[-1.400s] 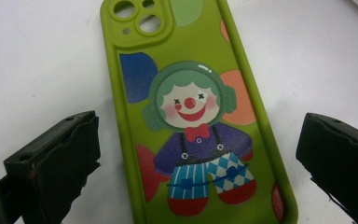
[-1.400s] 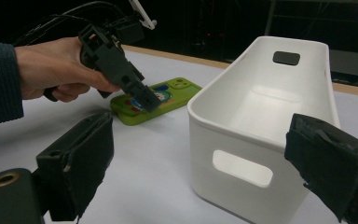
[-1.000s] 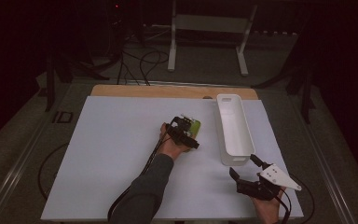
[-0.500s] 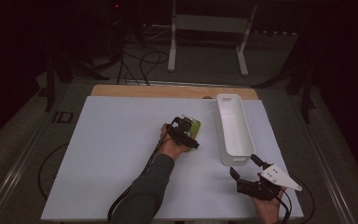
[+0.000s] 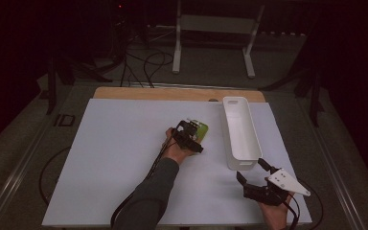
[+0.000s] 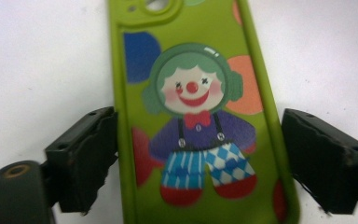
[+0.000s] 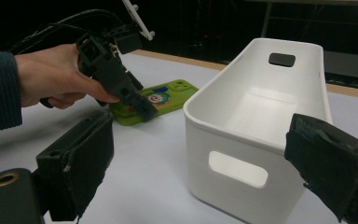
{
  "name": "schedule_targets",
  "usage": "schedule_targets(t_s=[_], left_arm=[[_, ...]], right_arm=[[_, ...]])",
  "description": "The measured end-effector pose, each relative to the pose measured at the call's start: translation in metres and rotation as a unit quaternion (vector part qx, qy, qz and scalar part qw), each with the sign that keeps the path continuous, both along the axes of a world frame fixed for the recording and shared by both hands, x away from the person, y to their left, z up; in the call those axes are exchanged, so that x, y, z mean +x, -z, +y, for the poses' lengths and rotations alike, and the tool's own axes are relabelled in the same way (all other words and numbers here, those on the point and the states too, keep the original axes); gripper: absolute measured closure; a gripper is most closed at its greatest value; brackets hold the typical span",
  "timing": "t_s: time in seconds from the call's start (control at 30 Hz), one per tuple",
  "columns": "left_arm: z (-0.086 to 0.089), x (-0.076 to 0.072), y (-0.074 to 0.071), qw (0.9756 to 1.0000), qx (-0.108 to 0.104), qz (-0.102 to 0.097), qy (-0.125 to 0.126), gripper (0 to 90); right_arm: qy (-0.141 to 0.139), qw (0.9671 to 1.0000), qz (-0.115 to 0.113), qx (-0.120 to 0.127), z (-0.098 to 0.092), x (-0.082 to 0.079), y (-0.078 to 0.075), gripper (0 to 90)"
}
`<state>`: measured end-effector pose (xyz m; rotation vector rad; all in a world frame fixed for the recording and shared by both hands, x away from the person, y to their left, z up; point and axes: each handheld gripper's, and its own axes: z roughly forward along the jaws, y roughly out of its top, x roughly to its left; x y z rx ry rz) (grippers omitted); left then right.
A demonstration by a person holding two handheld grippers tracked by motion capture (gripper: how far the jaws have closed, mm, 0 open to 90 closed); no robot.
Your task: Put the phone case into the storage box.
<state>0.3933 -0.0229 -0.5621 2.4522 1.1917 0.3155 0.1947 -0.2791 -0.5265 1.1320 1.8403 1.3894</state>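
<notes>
My left gripper (image 5: 197,136) sits near the middle of the white table (image 5: 115,158), tipped down over the green phone case (image 6: 196,116). The case lies flat on the table, printed side up, showing a clown with green hair, a red nose and blue checked trousers; a camera cut-out sits at its far end. It rests just beside the long white bin (image 5: 242,134), on the bin's left as the high view shows it, not touching it.

In the left gripper view my two black jaws straddle the case at its lower half. The left jaw meets the case's raised rim. The right jaw stands just off the opposite rim, with a thin strip of white table showing between pad and case. The jaws have just been closing with the case between them, but the grip is not yet made: my left fingers are released, not clamped.

My right gripper (image 5: 254,175) is held near the table's front right corner, close to the near end of the bin. In the right gripper view its jaws stand wide apart with nothing between the pads; the bin's near wall and its handle slot (image 7: 237,169) lie ahead of them. The bin is upright and empty.
</notes>
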Motion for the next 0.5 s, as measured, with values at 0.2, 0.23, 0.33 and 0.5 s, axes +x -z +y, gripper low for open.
schedule_targets(t_s=[0.2,0.23,0.33,0.5], left_arm=[[0.0004,-0.0010,-0.0023,0.9999,0.006,-0.012,0.006,16.3],[0.0001,-0.0013,-0.0027,0.9998,0.006,-0.016,0.005,16.4],[0.0000,-0.0020,-0.0054,0.9997,0.004,-0.023,0.006,16.6],[0.0014,-0.0025,-0.0092,0.9994,0.005,-0.033,0.006,16.8]], right_arm=[[0.001,1.0000,0.001,0.000,0.0001,0.0001,0.0001,8.0],[0.001,1.0000,0.001,0.000,0.0001,0.0000,0.0001,8.0],[0.001,1.0000,0.001,0.001,-0.0001,0.0000,0.0001,8.0],[0.001,1.0000,0.001,0.001,0.0000,0.0000,0.0001,8.0]])
